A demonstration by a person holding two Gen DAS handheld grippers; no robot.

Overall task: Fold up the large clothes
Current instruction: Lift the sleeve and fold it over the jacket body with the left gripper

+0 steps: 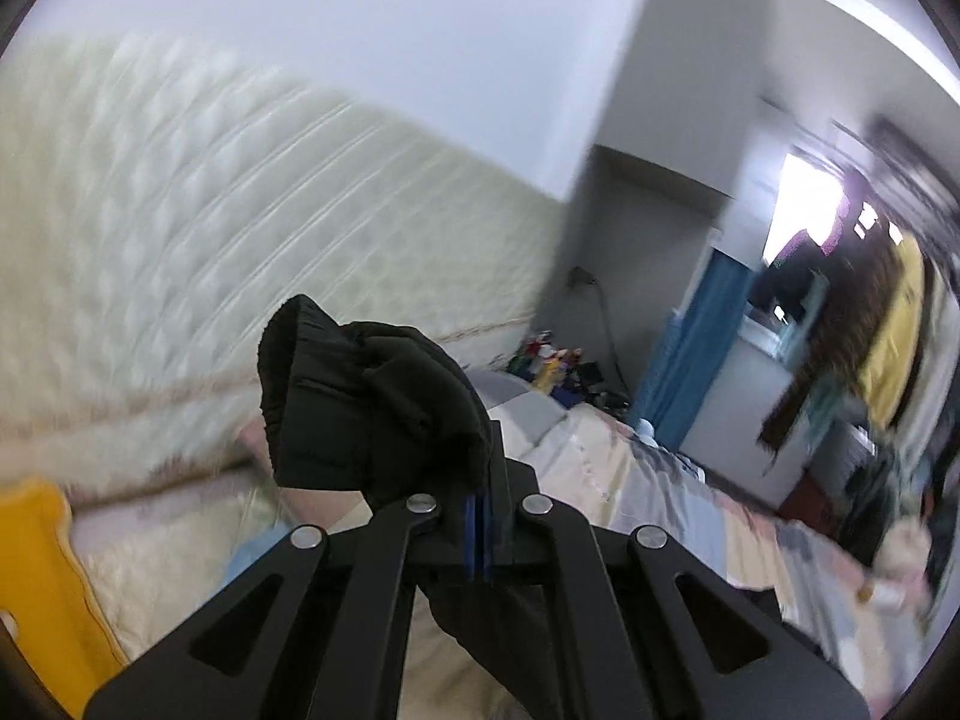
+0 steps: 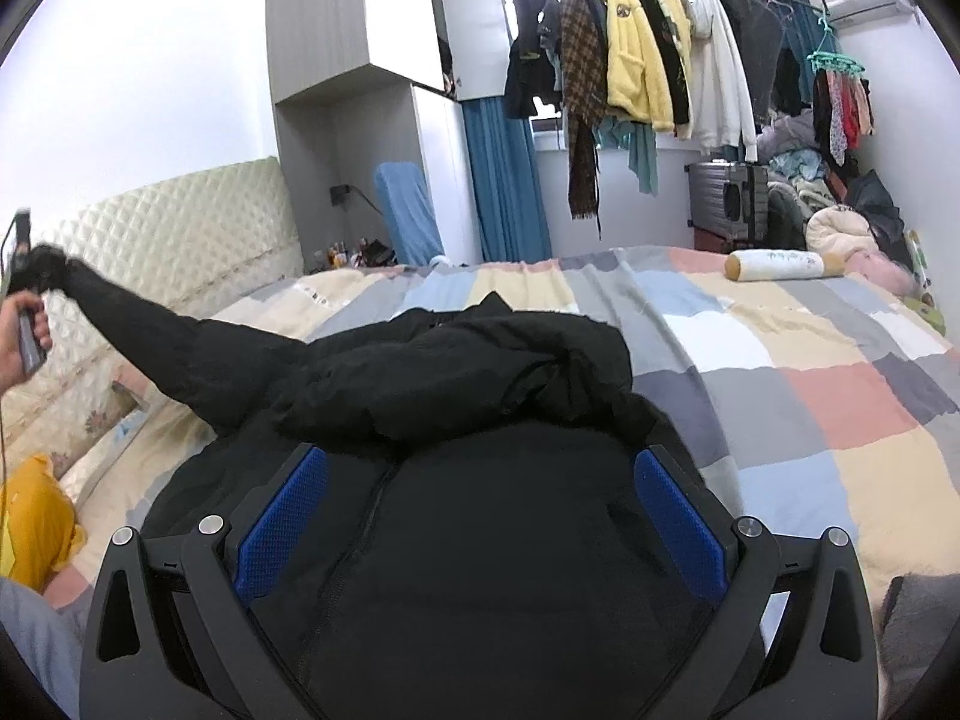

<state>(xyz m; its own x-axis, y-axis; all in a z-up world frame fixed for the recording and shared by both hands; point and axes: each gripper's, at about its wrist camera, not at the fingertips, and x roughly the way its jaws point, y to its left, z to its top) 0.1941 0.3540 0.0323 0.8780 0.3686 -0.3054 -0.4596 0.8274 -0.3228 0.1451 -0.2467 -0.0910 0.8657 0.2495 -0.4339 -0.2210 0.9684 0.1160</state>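
Note:
A large black jacket lies on the checked bedspread. My left gripper is shut on the jacket's sleeve cuff and holds it up in the air. In the right wrist view the sleeve stretches up and left toward the left gripper, held by a hand. My right gripper is open, its blue pads spread wide just above the jacket's body near the zip.
A quilted cream headboard stands at the left. A yellow cushion lies at the bed's near left. A bolster pillow lies at the far right. Clothes hang on a rack beyond the bed, next to a wardrobe.

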